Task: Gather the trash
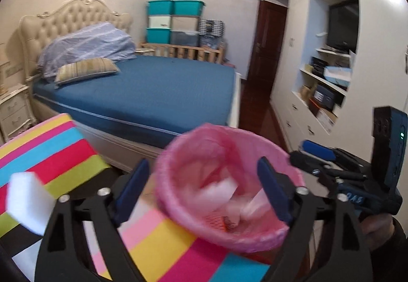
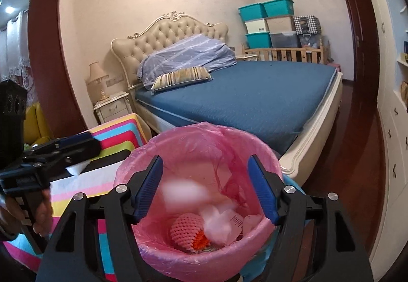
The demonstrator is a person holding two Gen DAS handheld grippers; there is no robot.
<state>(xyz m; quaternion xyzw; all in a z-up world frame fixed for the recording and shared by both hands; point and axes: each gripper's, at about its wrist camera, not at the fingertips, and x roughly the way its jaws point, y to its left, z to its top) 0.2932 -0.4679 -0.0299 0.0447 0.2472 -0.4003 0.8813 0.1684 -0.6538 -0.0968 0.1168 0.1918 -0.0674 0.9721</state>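
A bin lined with a pink bag (image 1: 229, 228) (image 2: 204, 152) stands at the edge of a striped cloth (image 1: 51, 149) (image 2: 119, 134). Inside lie a pink foam fruit net (image 2: 186, 231), white crumpled paper (image 2: 219, 226) and other white scraps (image 1: 219, 192). My right gripper (image 2: 206, 190) is open directly over the bin mouth; a blurred white piece (image 2: 183, 190) is in mid-air between its fingers. My left gripper (image 1: 204, 190) is open and empty beside the bin. A white foam block (image 1: 28, 203) lies on the cloth at the left. The right gripper also shows in the left wrist view (image 1: 313, 154).
A bed with a blue sheet (image 1: 153, 93) (image 2: 255, 103) stands behind the bin. A white nightstand (image 2: 112, 108) is left of it. White cabinets with shelves (image 1: 321, 83) line the right wall. Dark wood floor (image 2: 352, 154) runs beside the bed.
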